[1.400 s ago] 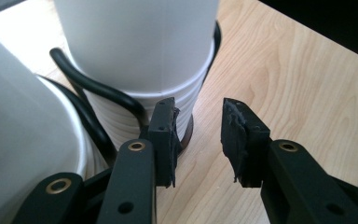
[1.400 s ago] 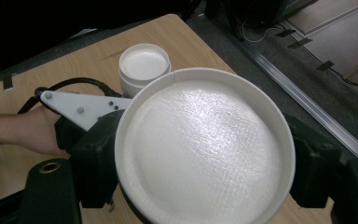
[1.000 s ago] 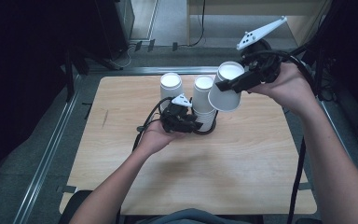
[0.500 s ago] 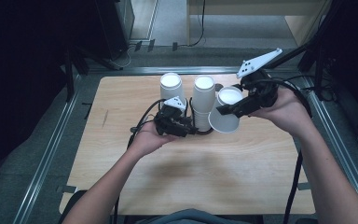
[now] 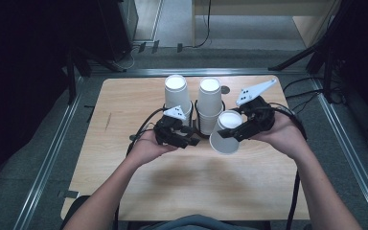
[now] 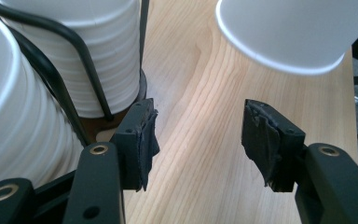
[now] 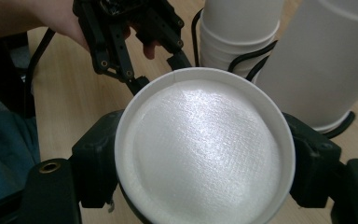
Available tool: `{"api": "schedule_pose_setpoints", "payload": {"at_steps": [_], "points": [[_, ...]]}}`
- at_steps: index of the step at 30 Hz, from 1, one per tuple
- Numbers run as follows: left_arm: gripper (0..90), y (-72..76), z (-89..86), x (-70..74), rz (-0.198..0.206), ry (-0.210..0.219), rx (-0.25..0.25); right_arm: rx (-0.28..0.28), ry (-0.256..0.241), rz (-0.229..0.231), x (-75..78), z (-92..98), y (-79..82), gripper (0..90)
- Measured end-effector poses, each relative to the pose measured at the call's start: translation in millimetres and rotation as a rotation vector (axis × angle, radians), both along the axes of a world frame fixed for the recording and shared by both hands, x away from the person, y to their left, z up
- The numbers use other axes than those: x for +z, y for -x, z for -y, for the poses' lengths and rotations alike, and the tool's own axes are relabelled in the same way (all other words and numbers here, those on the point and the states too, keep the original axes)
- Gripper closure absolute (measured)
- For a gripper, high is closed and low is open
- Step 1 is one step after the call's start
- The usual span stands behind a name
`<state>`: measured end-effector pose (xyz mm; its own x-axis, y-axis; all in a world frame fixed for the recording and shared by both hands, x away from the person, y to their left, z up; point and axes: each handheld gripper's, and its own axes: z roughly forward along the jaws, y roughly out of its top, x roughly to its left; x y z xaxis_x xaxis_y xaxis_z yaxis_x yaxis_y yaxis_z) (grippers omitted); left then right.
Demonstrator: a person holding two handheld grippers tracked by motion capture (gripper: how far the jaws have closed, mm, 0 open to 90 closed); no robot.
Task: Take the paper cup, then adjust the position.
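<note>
Plain white paper cup (image 5: 226,134), no print, clamped in the right gripper (image 5: 230,133).
Left gripper (image 5: 191,136) gapes wide at nine o'clock; pale wooden table (image 5: 182,187), grey floor (image 5: 24,182).

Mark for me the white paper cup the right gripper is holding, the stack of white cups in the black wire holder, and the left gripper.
White paper cup (image 5: 225,139), high view, side wall.
Stack of white cups (image 5: 209,103), high view, middle of stack.
Left gripper (image 6: 198,140), left gripper view, midway between open fingertips.

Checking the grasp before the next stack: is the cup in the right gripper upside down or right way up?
Upside down. The cup in the right gripper shows its closed base on top, wide rim tilted toward the table.
</note>
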<state>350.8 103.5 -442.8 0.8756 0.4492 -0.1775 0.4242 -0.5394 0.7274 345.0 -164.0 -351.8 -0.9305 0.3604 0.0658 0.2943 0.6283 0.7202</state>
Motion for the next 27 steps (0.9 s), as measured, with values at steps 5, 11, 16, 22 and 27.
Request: {"api": "schedule_pose_setpoints", "payload": {"at_steps": [5,11,16,22,27], "points": [[41.7,0.5,-2.9,-2.5,0.007,0.000,-0.010,0.021,0.001,0.000,-20.8,-4.0,2.1,24.9],[35.2,-0.6,-10.1,-6.7,-0.019,-0.003,-0.019,0.039,0.015,-0.012,-50.3,-12.9,2.9,24.9],[27.6,1.2,-13.5,-9.0,-0.025,0.008,-0.028,0.039,0.007,-0.013,-63.7,-15.7,3.1,24.9],[14.1,-1.4,-16.8,-16.3,-0.075,0.002,-0.063,0.058,0.004,-0.018,-75.8,-17.9,3.2,24.8],[10.3,-0.9,-17.9,-20.3,-0.081,0.015,-0.079,0.072,0.002,-0.027,-82.5,-21.1,2.1,24.8]]}}
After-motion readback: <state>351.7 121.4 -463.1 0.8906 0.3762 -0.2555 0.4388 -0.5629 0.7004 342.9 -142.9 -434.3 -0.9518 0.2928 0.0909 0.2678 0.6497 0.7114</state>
